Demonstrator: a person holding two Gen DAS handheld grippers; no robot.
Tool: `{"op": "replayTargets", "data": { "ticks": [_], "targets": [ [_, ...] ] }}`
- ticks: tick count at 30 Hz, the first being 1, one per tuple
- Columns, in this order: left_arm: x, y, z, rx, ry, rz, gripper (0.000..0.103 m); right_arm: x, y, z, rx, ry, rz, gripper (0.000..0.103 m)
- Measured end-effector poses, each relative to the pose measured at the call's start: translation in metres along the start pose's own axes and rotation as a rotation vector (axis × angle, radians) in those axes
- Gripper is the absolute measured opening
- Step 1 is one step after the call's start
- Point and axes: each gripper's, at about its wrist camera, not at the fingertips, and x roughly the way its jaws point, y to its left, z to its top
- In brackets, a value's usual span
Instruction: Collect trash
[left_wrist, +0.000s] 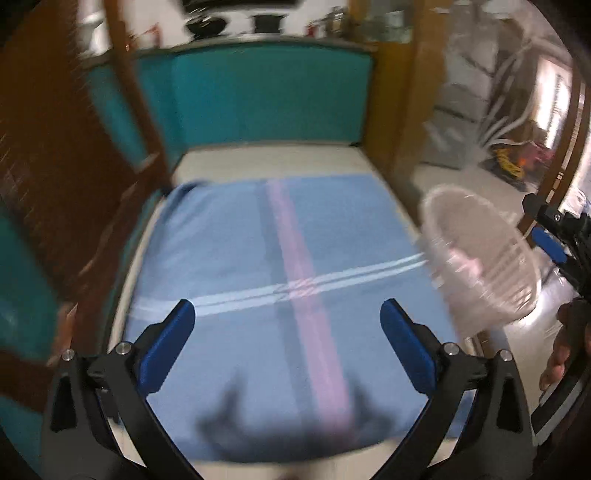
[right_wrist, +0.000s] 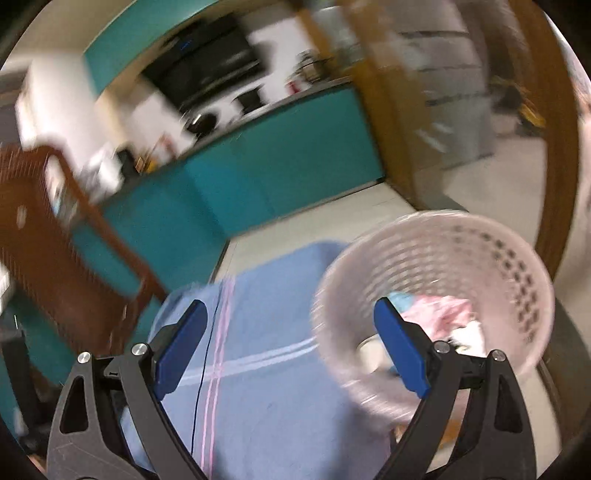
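A pale pink perforated basket (right_wrist: 443, 258) stands at the right edge of the blue cloth (right_wrist: 266, 369) and holds crumpled pink, light blue and white trash (right_wrist: 443, 314). In the left wrist view the basket (left_wrist: 480, 258) looks blurred and tilted at the right. My left gripper (left_wrist: 288, 308) is open over the cloth (left_wrist: 295, 258) with nothing between its fingers. My right gripper (right_wrist: 291, 304) is open too. Its right finger (right_wrist: 400, 350) overlaps the basket's mouth, and I cannot tell whether it touches. The left finger hangs over the cloth. The right gripper's blue pad (left_wrist: 546, 243) shows beside the basket.
A brown wooden chair (left_wrist: 55, 184) stands close on the left. Teal cabinet fronts (left_wrist: 266, 99) close the far side, with a wooden post (left_wrist: 399, 92) to the right. A person's hand (left_wrist: 557, 354) is at the right edge. Pale floor tiles lie beyond the cloth.
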Motion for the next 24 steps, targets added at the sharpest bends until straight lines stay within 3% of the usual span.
{"op": "replayTargets", "data": {
  "ticks": [5, 9, 14, 24],
  "targets": [
    [-0.010, 0.043, -0.032, -0.064, -0.023, 0.082, 0.100, 0.013, 0.060, -0.034, -0.147, 0.062, -0.007, 0.090],
    [-0.011, 0.041, -0.034, -0.057, -0.040, 0.091, 0.100, 0.019, 0.088, -0.054, -0.225, 0.077, -0.026, 0.090],
    [-0.013, 0.036, -0.035, -0.045, -0.068, 0.106, 0.100, 0.021, 0.096, -0.065, -0.253, 0.079, -0.045, 0.090],
    [-0.020, 0.037, -0.035, -0.067, -0.128, 0.063, 0.100, 0.027, 0.091, -0.072, -0.242, 0.085, -0.070, 0.090]
  ]
}}
